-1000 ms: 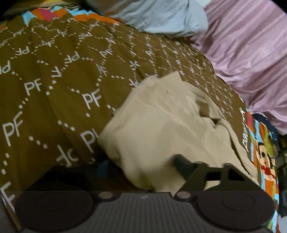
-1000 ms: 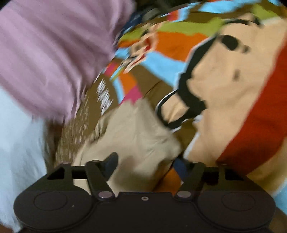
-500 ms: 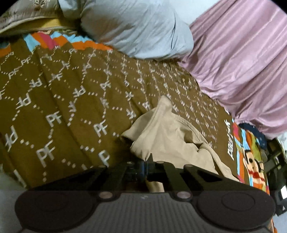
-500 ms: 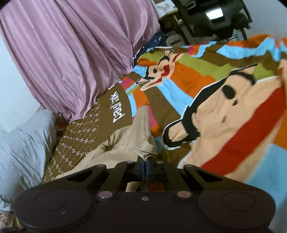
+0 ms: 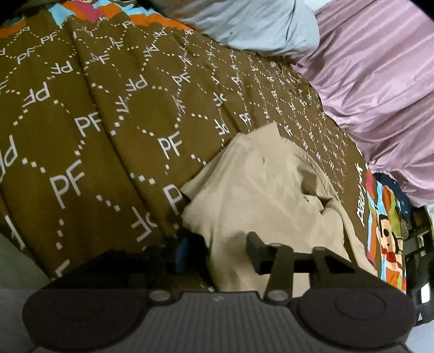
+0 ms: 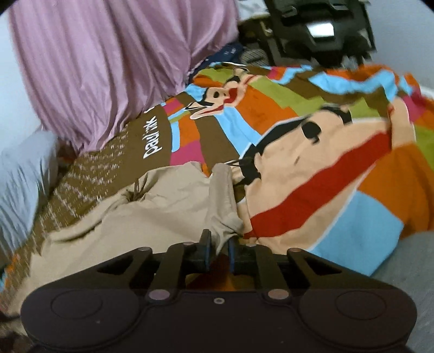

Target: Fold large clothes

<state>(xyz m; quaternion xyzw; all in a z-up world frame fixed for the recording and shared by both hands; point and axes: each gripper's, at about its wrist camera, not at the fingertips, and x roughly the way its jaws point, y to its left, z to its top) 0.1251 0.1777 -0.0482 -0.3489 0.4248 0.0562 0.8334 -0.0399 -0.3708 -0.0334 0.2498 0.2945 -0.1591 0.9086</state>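
A beige garment (image 5: 265, 195) lies crumpled on the bed, over the brown "PF" patterned bedspread (image 5: 108, 135). My left gripper (image 5: 219, 252) is low over its near edge. Its jaws are opening wide, with a fold of the cloth lying loosely between the fingers (image 5: 256, 247). In the right wrist view the same beige garment (image 6: 162, 206) ends in a bunched corner at my right gripper (image 6: 219, 249). Those jaws are opening slightly, and a narrow gap shows between the blue pads (image 6: 207, 251). The tip of the corner sits between them.
The bedspread's colourful cartoon part (image 6: 325, 168) stretches to the right of the garment. A pink curtain (image 5: 379, 95) hangs along the far side of the bed. A pale blue pillow (image 5: 257, 24) lies at its head. Dark equipment (image 6: 320, 27) stands beyond the bed.
Half a second ago both grippers were shut on the cloth. Both have since parted their jaws, the left wide and the right a little. The left gripper has come closer over the garment.
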